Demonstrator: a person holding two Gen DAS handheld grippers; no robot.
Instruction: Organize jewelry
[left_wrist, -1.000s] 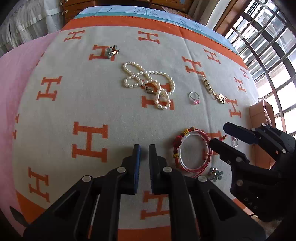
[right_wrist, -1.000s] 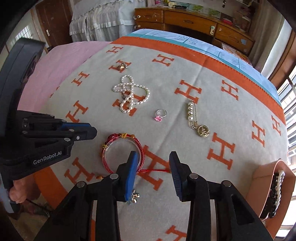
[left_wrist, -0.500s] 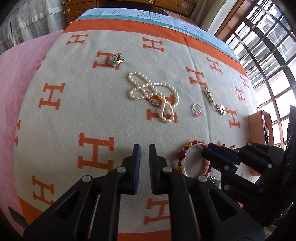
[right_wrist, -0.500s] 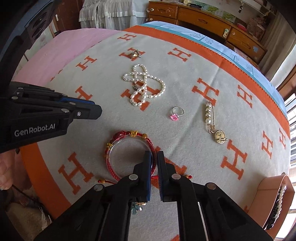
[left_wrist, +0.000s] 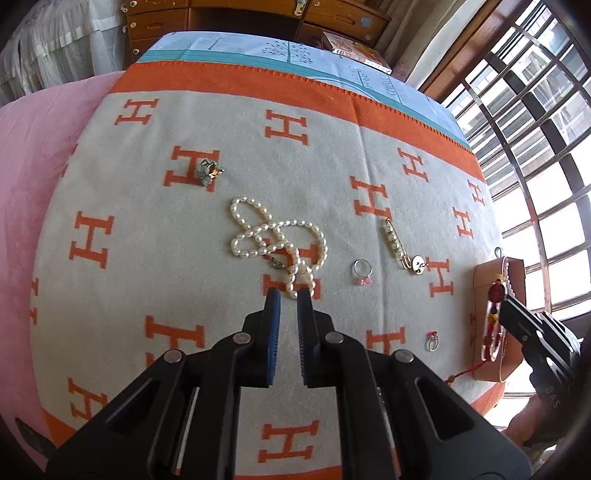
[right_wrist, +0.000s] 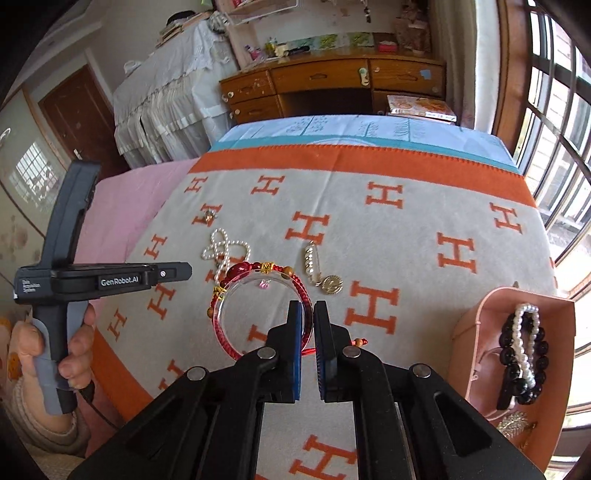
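Observation:
My right gripper is shut on the rim of a clear bangle wound with red cord and beads, held up off the H-patterned blanket. In the left wrist view that red bangle hangs edge-on in front of the tan jewelry box. My left gripper is shut with nothing in it, just short of the pearl necklace. On the blanket lie a pink-stone ring, a pearl pin with a gold coin, a flower piece and a small red-stone ring.
The jewelry box stands at the blanket's right edge, with a black bead bracelet and a pearl bracelet in it. A person's hand holds the left gripper. Pink sheet lies to the left, a wooden desk beyond the bed, windows to the right.
My right gripper shut on the red bangle and lifted it off the blanket, rightward to the box. The left gripper pulled back a little and stayed shut.

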